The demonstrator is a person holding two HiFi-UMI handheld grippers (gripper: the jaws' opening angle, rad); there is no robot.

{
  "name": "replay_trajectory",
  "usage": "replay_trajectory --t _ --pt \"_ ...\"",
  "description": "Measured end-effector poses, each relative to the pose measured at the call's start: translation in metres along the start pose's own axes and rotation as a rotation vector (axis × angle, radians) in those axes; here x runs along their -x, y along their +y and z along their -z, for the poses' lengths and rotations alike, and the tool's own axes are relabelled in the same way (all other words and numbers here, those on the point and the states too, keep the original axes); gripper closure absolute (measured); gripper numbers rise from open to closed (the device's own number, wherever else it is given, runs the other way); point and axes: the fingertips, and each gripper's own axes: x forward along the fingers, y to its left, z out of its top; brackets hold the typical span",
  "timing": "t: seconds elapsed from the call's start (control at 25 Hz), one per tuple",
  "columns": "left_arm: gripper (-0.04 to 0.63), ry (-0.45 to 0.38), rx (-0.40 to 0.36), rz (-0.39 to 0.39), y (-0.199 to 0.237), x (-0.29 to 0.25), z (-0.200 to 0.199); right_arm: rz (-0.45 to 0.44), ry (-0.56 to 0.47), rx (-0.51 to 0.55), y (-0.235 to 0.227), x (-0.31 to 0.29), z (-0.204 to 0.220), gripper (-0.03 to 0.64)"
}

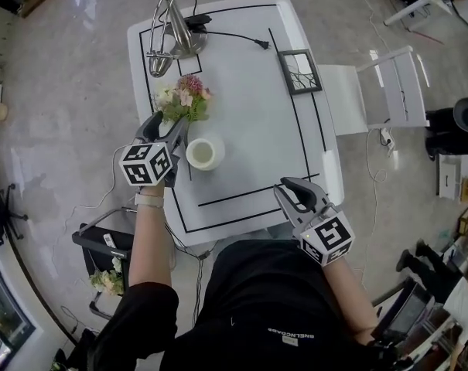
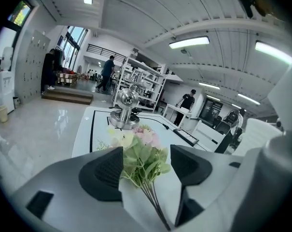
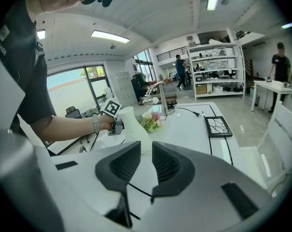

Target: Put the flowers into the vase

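A bunch of pink and white flowers with green leaves lies on the white table, its dark stems pointing toward me. My left gripper stands open around the stems. In the left gripper view the flowers sit in the gap of the left gripper, and neither pad presses on them. The white vase stands upright just right of that gripper. My right gripper hovers at the table's near right edge, its jaws a narrow gap apart and empty. Its view shows the vase and flowers ahead of the right gripper.
A metal stand with a black cable and plug occupies the far left of the table. A dark framed picture lies at the far right. A white chair stands right of the table. A black cart holds more flowers.
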Motion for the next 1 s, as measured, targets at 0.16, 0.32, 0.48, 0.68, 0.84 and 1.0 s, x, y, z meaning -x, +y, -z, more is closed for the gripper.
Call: replay_trajectory --t 0.16,0.32,0.48,0.68,0.84,1.0 --pt "0.284 0.041 -0.037 -0.012 0.006 -0.019 0.002 0.038 0.004 -0.025 -0.010 0.002 0.003 0.555" --pt "0.275 0.097 -0.061 -0.021 0.011 -0.037 0.004 0.057 0.011 -0.039 -0.013 0.001 0.005 0.555" --pt "0.272 0.181 -0.130 -0.038 0.015 -0.055 0.002 0.060 0.024 -0.042 -0.012 -0.003 0.007 0.555" --pt "0.267 0.284 -0.212 -0.057 0.021 -0.077 0.002 0.057 0.033 -0.042 -0.010 -0.008 0.008 0.555" --pt "0.267 0.351 -0.269 -0.066 0.022 -0.090 0.007 0.065 0.036 -0.048 -0.012 -0.008 0.009 0.555" --pt "0.267 0.379 -0.265 -0.071 0.025 -0.099 0.010 0.071 0.042 -0.053 -0.015 -0.009 0.011 0.555"
